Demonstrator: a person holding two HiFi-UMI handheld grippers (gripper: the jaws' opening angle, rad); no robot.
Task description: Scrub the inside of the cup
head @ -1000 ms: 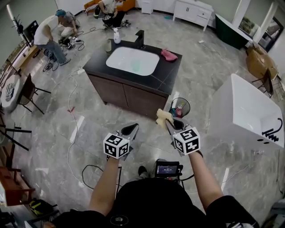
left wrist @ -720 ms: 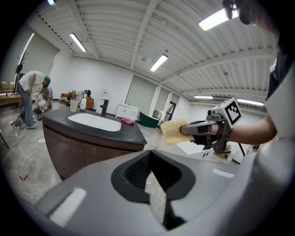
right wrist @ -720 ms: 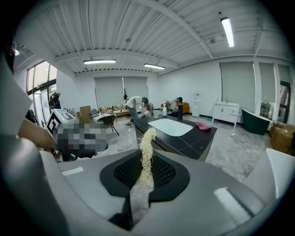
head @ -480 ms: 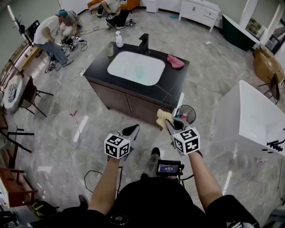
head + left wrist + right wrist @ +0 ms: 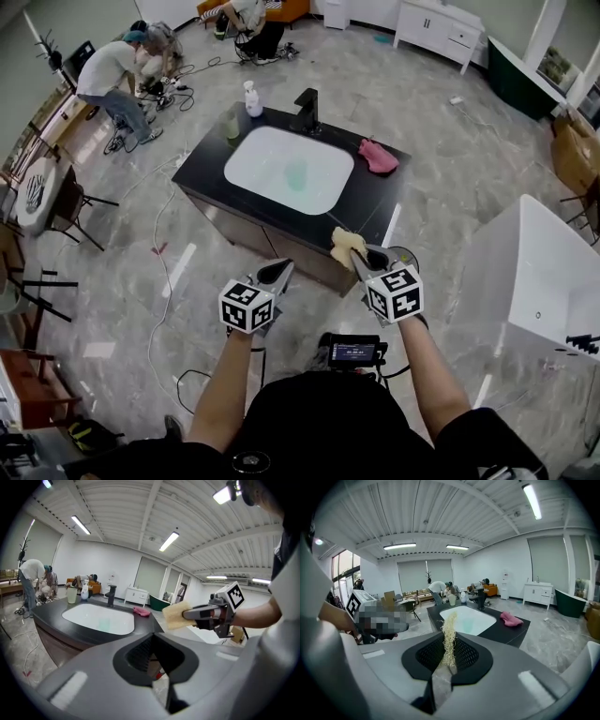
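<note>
Grey marble floor surrounds a black-topped vanity with a white basin. From the head view, we see a pale green cup standing at the far left corner beside a soap bottle, well apart from both grippers. Something greenish lies in the basin; we cannot identify it. The left gripper and right gripper hover by the near edge. The right one pinches a yellow sponge by one edge, leaving most of it free, we judge, for reaching inside the cup. From the left gripper view, its jaws are pressed together on nothing, likely spare for steadying the cup. From the right gripper view, the sponge stands edge-on between clamped pads.
</note>
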